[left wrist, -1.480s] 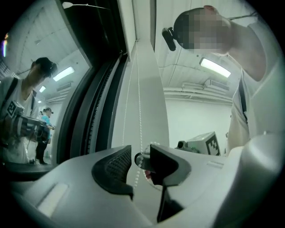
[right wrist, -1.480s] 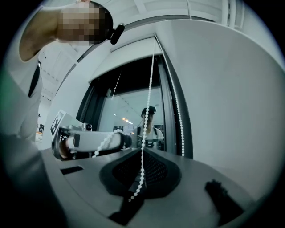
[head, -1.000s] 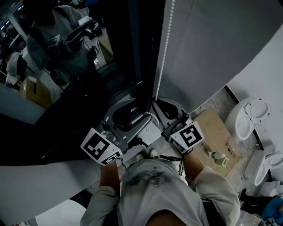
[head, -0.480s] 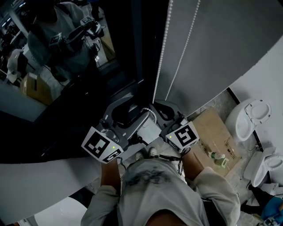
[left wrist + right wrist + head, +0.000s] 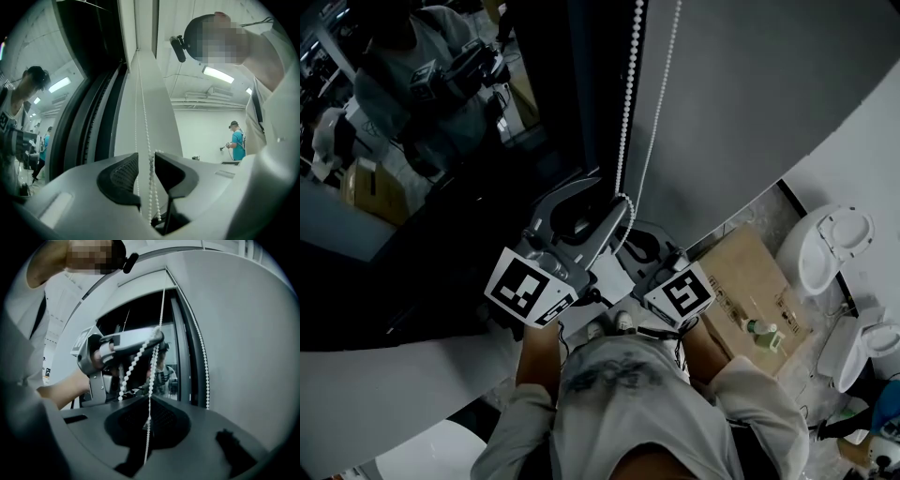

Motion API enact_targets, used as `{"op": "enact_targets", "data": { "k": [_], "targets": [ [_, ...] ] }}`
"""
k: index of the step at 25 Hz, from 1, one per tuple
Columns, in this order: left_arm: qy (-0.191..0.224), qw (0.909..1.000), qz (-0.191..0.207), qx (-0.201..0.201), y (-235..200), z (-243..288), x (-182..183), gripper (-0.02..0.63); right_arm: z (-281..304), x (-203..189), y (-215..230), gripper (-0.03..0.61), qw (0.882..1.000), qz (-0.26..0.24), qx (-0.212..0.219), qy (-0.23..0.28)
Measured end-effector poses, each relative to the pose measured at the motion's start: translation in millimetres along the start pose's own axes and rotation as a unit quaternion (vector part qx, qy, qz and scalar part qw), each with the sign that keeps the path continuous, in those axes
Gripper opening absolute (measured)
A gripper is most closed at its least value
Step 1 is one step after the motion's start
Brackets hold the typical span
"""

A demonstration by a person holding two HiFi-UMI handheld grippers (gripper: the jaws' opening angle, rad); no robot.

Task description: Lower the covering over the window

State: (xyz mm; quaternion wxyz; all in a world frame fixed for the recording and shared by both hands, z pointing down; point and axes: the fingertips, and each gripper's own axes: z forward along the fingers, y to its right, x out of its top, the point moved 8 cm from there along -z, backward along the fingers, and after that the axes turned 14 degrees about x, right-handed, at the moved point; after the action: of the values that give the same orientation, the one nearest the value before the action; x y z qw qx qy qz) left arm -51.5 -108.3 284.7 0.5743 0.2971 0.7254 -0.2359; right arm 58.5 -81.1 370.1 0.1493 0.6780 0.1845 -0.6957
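The bead chain [image 5: 624, 141] hangs vertically just beside the blind [image 5: 741, 112]. The right gripper [image 5: 149, 414] pinches it. The left gripper [image 5: 146, 161] has jaws that have just been closing and straddle it loosely.

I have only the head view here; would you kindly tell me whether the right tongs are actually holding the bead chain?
Observer: Yes, the right tongs are shut on one strand of the bead chain.
Operator: And the other pair?
Observer: The left tongs have just been closing; a narrow gap shows between the pads, with the chain in it.
Operator: Any slack?
Observer: The right gripper view shows a slack length of chain dangling from the left tongs.
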Motion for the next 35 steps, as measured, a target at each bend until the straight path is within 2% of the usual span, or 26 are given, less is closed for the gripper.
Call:
{"op": "enact_targets", "data": {
  "k": [4,12,15,16,18,20,24,29,35],
  "targets": [
    [0.002,1.0000,-0.004,-0.009,3.6,3.1,-1.6,0.021,-1.1,2.0,-2.9,0.020,1.000,-0.004,0.002,0.000],
    [-0.008,0.9998,-0.015,-0.006,3.0,2.7,-3.5,0.017,-7.4,0.4,-1.7,0.021,1.000,-0.019,-0.005,-0.005],
    [-0.072,0.9973,0.009,0.007,0.4,3.3,-31.9,0.015,-14.2,1.7,0.4,0.023,1.000,-0.011,-0.009,0.008],
    [-0.094,0.9956,0.004,0.007,1.7,2.2,-47.4,0.015,-18.0,1.6,1.9,0.023,1.000,-0.005,-0.012,0.005],
    [-0.112,0.9932,-0.033,0.006,3.5,-4.3,-71.5,0.015,-22.9,0.8,5.3,0.028,1.000,-0.004,-0.013,-0.015],
    [-0.115,0.9919,-0.054,0.008,4.4,-10.4,-82.4,0.015,-24.3,-3.7,6.3,0.080,0.999,-0.009,-0.006,-0.030],
    [-0.112,0.9923,-0.053,0.005,4.3,-13.9,-86.5,0.014,-25.4,-10.4,4.9,0.081,1.000,0.010,-0.004,-0.017],
    [-0.118,0.9913,-0.053,0.021,1.0,-16.4,-95.5,0.014,-29.3,-15.9,8.0,0.081,1.000,0.016,-0.005,-0.022],
    [-0.127,0.9898,-0.062,0.020,1.6,-23.2,-103.2,0.014,-51.5,3.6,19.2,0.085,0.998,0.029,-0.033,0.043]
  ]
}}
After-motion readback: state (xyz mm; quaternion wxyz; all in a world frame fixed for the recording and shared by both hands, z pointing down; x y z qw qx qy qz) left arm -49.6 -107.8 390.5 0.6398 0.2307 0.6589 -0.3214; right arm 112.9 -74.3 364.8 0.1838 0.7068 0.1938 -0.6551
